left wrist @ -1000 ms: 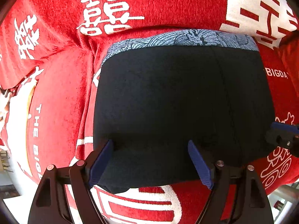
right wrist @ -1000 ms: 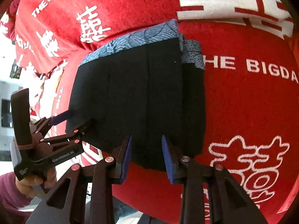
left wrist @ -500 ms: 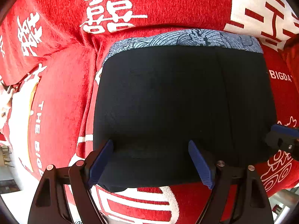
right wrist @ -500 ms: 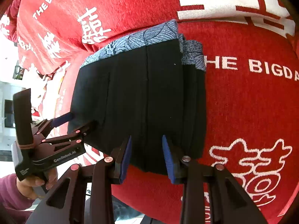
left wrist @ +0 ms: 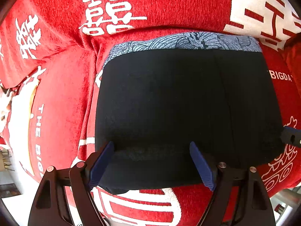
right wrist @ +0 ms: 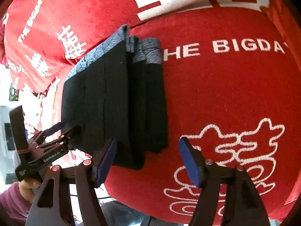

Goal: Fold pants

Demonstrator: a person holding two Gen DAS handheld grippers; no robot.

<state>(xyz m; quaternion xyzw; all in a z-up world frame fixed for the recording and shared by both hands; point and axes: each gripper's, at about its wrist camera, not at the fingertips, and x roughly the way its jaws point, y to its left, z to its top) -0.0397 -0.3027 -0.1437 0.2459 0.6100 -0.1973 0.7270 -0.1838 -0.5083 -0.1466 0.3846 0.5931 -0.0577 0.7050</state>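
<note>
— Left gripper [left wrist: 151, 162] first: how are its blue fingers [left wrist: 101, 163]?

— Wide apart. One sits on each side of the near edge of the black pants [left wrist: 180, 113]. The cloth lies between them, but they are not pinching it. I cannot tell if they touch it.

— And the right gripper [right wrist: 148, 160]?

— Its two fingers are wide apart too, and it holds nothing. The left blue finger [right wrist: 106, 162] is right at the near corner of the pants [right wrist: 112, 105]. The other one is over the red blanket [right wrist: 235, 94], away from the pants.

— Where are the pants?

— They lie folded into a thick black block on the red blanket [left wrist: 62, 101]. A blue-grey band with wavy lines [left wrist: 188, 40] runs along the far edge. From the right wrist view you can see the layers stacked up along the right side.

— What is on the blanket?

— White signs and the words "THE BIGDAY" [right wrist: 225, 49].

— Can each camera see the other gripper?

— Yes. The right wrist view shows the left gripper [right wrist: 53, 133] at the left corner of the pants, with a hand [right wrist: 28, 188] in a dark pink sleeve holding it. The left wrist view shows only a small bit of the right gripper [left wrist: 291, 136] at the right edge of the pants.
</note>
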